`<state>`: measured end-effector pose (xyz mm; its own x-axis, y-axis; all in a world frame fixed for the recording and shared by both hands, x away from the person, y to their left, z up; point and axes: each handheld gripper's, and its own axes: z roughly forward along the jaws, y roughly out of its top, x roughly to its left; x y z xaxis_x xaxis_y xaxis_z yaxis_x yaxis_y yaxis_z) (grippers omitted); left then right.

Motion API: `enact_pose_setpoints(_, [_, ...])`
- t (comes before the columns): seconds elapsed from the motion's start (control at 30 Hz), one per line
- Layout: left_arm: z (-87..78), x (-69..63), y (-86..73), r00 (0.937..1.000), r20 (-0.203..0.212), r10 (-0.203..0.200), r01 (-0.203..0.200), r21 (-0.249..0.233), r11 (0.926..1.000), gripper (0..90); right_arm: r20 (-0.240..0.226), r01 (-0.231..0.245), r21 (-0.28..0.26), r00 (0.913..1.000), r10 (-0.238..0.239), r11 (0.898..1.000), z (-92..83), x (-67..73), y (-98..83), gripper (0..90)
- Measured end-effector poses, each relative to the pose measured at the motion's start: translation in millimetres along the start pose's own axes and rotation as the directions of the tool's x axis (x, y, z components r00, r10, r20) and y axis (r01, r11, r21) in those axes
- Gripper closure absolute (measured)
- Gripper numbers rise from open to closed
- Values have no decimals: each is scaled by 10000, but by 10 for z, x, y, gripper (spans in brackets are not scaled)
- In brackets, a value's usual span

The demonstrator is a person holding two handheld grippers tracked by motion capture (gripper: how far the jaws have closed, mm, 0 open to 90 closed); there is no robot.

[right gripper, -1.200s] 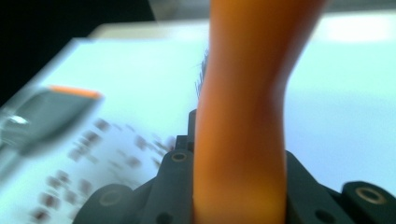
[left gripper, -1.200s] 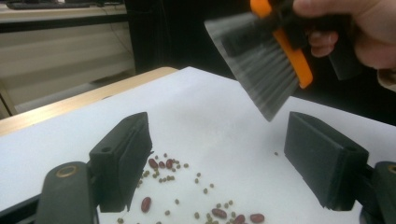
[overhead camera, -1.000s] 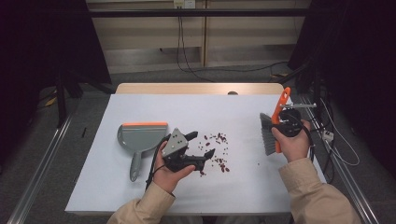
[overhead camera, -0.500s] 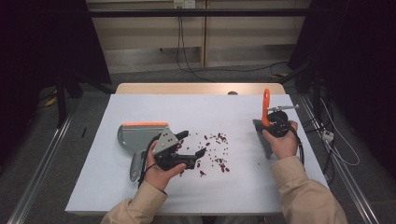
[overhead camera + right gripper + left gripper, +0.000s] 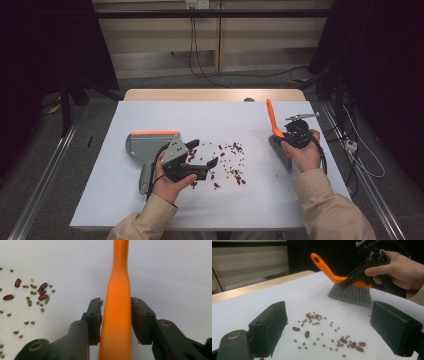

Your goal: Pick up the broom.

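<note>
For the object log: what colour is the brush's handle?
Bright orange; the brush handle shows best in the left gripper view, above grey bristles.

Beige sleeves [image 5: 327,205] on both forearms. Left gripper [image 5: 202,159]: black jaws, grey three-cornered plate, black cable. Right gripper [image 5: 116,312]: black jaws, round rivets.

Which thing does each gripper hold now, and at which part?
The right gripper has the brush handle between its jaws, which have just been opening, so no firm hold. The left gripper holds nothing.
</note>
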<state>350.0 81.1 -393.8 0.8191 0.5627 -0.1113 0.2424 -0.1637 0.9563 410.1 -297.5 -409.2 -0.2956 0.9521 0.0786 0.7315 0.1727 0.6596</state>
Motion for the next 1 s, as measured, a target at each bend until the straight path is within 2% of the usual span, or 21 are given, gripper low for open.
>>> enact_pose_setpoints(0.1, [-16,16,-3,10000,-30,12,-12,0,10000,133,172,287,0,9994,-287,9996,-61,-2,-20,650])
enact_pose_setpoints(0.27, [-49,31,-9,9999,-109,-27,27,27,10000,131,248,325,-43,9992,-324,9995,-90,-33,-74,703])
enact_pose_setpoints(0.47, [-114,70,-12,9998,-204,-52,52,6,10000,125,210,3,43,9998,-4,10000,-112,-105,-100,710])
enact_pose_setpoints(0.53, [-144,90,-13,9997,-235,-44,44,-3,10000,123,267,-278,74,9993,276,9996,-131,-119,-115,711])
enact_pose_setpoints(0.63, [-195,121,-16,9994,-307,-130,129,-57,9999,120,348,-552,-162,9978,557,9983,-167,-137,-163,712])
enact_pose_setpoints(0.73, [-233,148,-30,9992,-377,-141,142,15,9999,113,532,-591,-527,9967,619,9969,-230,-147,-222,712])
enact_pose_setpoints(0.83, [-269,172,-55,9990,-429,-149,151,30,9999,110,382,-760,-805,9961,792,9939,-330,-142,-270,712])
enact_pose_setpoints(1.0, [-325,210,-72,9986,-495,-184,187,66,9998,102,596,-567,-1087,9962,635,9925,-459,-62,-334,712])
